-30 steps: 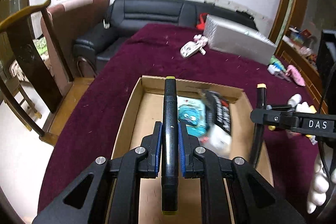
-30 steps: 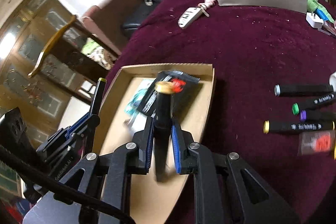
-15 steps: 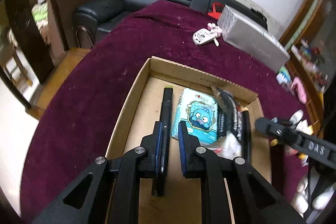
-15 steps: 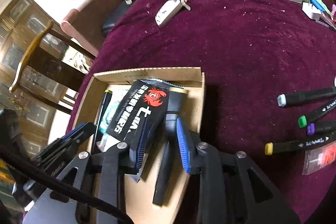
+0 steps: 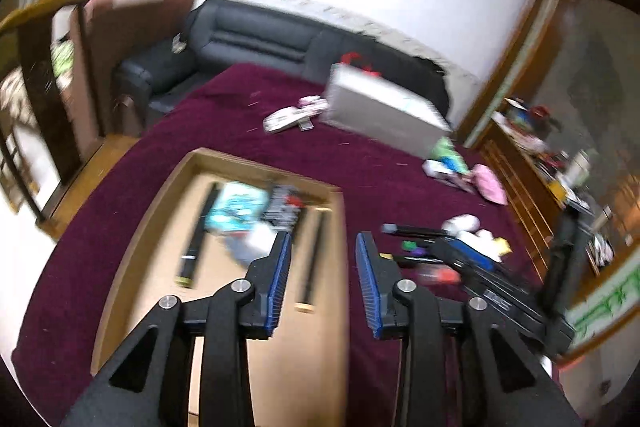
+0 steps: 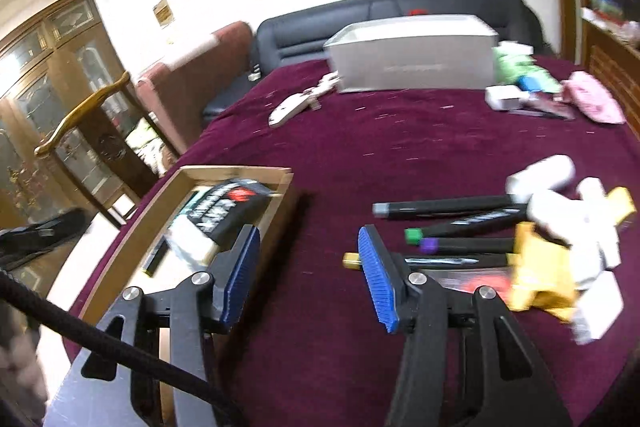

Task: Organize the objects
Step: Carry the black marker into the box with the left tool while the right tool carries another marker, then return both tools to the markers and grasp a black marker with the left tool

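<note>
Both tools empty, jaws opening: left tool (image 5: 323, 269) above shallow cardboard tray (image 5: 140, 239), right tool (image 6: 308, 269) nearing black markers (image 6: 460, 227) on maroon-clothed desk (image 6: 400, 147). Risks: bunched markers, double grab; blur, sloppy aim.

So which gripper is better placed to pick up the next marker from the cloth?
Probably the right gripper: its opening, empty jaws face the markers just ahead. The left gripper hangs over the cardboard box's edge.
</note>
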